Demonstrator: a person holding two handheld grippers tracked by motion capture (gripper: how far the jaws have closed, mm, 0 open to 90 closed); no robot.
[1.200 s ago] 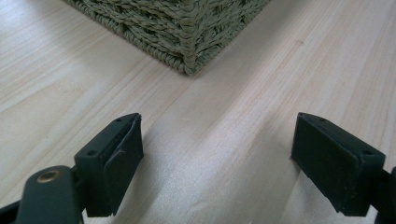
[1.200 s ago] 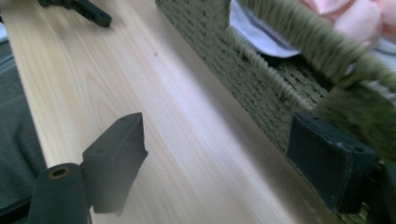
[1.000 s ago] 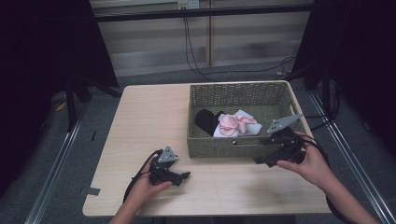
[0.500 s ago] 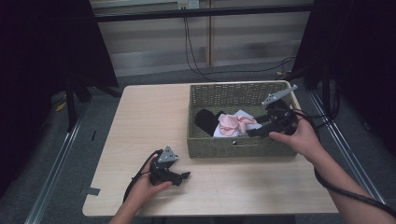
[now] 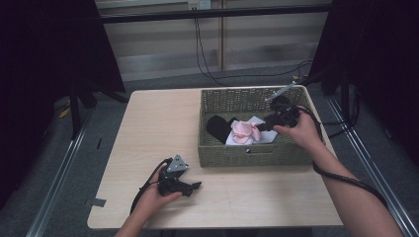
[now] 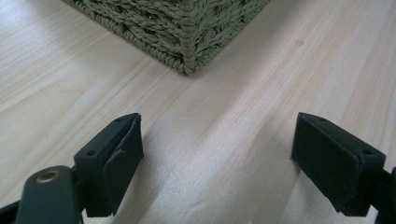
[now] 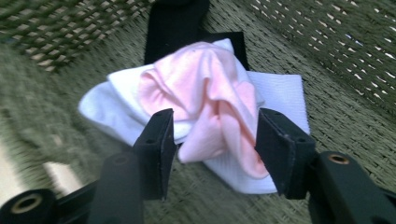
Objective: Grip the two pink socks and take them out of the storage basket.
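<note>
Pink cloth (image 7: pixel 210 102), bunched atop white cloths (image 7: pixel 280 88) in the wicker basket (image 5: pixel 237 153) at the table's far right, sits between the right gripper's (image 7: pixel 212 135) half-open, just-closing jaws, not yet visibly pinched, while the left gripper (image 6: pixel 217 158) rests wide open, empty, on the table (image 5: pixel 163 123) near left.

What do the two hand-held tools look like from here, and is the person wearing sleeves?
Both are black. The left tool carries a grey three-cornered plate and trails a black cable. The right tool also trails a black cable. Its jaws end in blocky, flat-faced pads. Both forearms are bare.
</note>
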